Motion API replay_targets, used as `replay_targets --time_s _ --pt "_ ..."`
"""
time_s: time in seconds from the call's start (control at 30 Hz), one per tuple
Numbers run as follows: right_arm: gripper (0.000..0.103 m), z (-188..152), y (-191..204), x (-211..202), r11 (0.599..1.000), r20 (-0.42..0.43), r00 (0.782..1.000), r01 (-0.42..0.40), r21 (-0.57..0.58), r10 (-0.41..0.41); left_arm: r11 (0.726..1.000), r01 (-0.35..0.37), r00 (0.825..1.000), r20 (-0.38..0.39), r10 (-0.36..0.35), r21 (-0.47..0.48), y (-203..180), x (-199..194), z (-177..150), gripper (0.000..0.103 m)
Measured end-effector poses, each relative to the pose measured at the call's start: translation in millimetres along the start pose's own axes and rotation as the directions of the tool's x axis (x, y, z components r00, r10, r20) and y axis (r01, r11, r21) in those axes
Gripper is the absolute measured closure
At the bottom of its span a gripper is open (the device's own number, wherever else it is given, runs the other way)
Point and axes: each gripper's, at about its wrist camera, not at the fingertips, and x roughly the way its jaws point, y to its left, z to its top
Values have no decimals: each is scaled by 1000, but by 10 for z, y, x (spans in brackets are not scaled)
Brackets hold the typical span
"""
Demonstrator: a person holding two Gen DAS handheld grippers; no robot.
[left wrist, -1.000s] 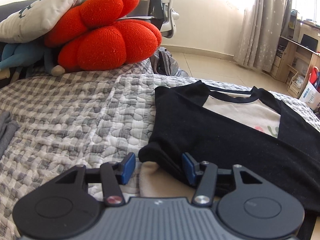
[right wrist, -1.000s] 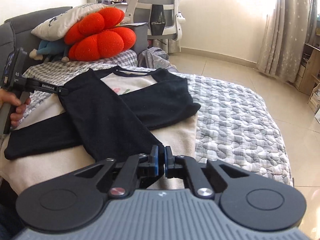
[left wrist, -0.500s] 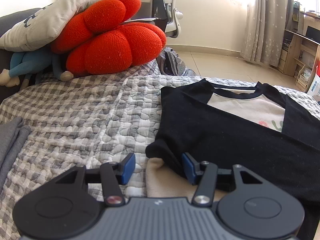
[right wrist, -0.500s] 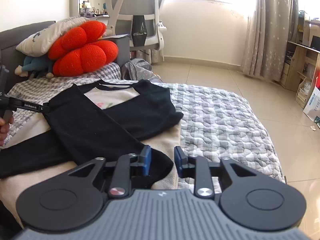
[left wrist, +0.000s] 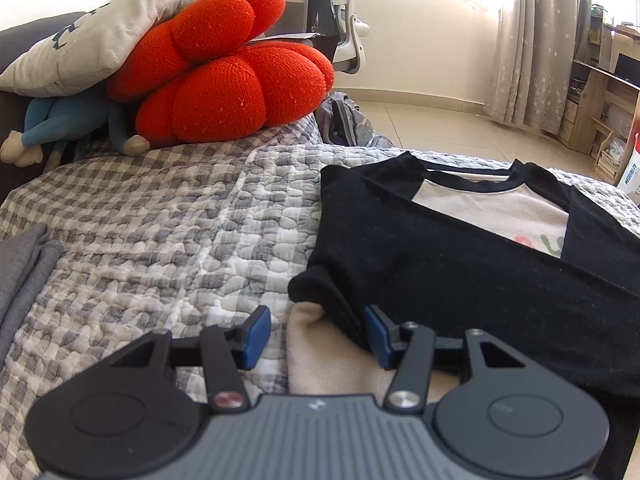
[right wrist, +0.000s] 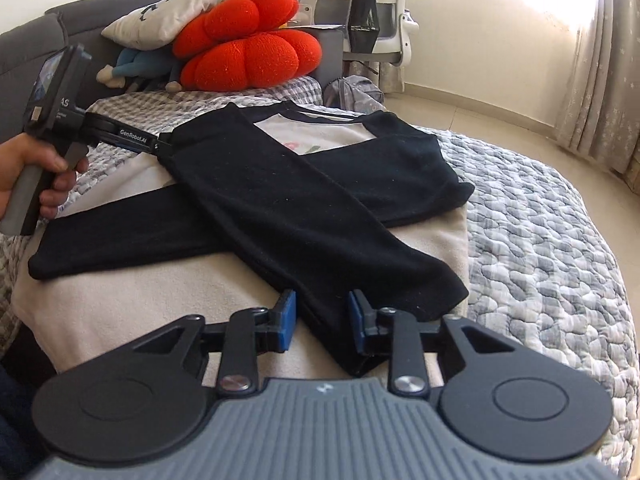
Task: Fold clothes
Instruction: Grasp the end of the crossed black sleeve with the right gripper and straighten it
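A: Right gripper: jaws closing, cuff of the top sleeve between them, pads not yet biting as far as I can see. Left gripper: half spread, pinching nothing, tips at the shoulder fold.

B: Shirt position?

A: Flat on the bed, collar toward the red cushion, hem toward us. Both black sleeves are laid over the cream body and cross each other; the other sleeve runs out toward the left side.

B: Progress, then?

A: My estimate is about halfway. Sleeves are in. The top one lies on a slant and its cuff overhangs the right edge of the body, so it likely wants squaring up. The hem-to-collar fold is not done.

B: Room to work?

A: Open quilt to the shirt's right, running to the rounded bed edge with floor beyond. Quilt also free to its left, up to a grey cloth at the far side. Cushion sits well beyond the collar, no obstruction. Hem end is nearest us and partly hidden under the grippers, so I cannot judge the margin there.
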Motion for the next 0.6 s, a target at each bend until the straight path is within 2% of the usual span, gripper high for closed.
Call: replay_targets --time_s 0.07,0.27,0.43,0.57,0.6 --pt "97 19 -36 -68 999 1 1000 -17 32 17 1000 -2 1000 -4 2 -8 -1 -11 4 50" --pt "98 32 0 -320 998 44 998 -45 45 43 1000 -11 1000 2 11 -6 -25 -73 -19 50" --pt "98 -73 -46 -166 996 -35 999 -39 76 42 1000 -14 1000 2 14 -28 2 -93 -49 50" --pt "96 -73 -6 -179 996 -33 998 -56 69 59 1000 -27 1000 11 28 -13 -50 -193 -77 50" --pt "87 -66 6 -185 996 -34 997 -65 65 68 1000 -27 999 16 27 -4 -72 -221 -83 50"
